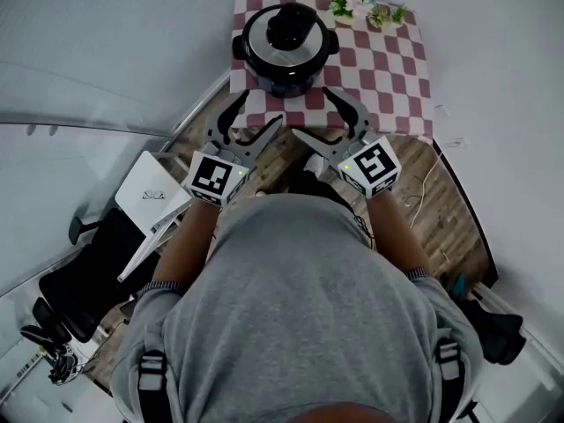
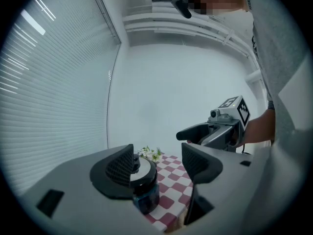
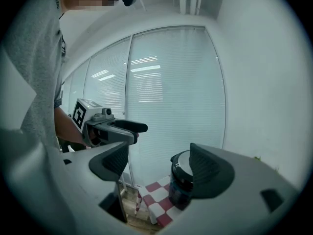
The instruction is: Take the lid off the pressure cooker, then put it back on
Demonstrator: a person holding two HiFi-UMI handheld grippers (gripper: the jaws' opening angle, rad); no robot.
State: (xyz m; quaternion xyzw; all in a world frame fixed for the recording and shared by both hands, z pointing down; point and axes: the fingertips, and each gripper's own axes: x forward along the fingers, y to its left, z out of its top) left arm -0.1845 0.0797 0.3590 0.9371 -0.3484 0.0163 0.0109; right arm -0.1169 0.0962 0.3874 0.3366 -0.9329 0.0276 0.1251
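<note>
grey shirt (image 1: 291,307) fills the bottom of the head view, arms reaching out past it. beyond that is the checked table (image 1: 397,77), with the cooker (image 1: 284,64) parked at its near left corner. lid (image 1: 304,49) is on, black knob (image 1: 289,18) on top.

left gripper (image 1: 258,110) and right gripper (image 1: 312,113) are both spread wide with nothing between the jaws. they hang just short of the pot at the table's near edge, touching nothing.

what worries me: the pot is right by that corner, so a shove or a one-sided pull could skid it toward the edge. if the lid needs a twist to unlock, i'd guess the whole pot spins unless one claw steadies the body. grabbing the knob off-centre would probably tip the lid and let it slip. flowers (image 1: 359,3) at the far edge look safely out of the way.
</note>
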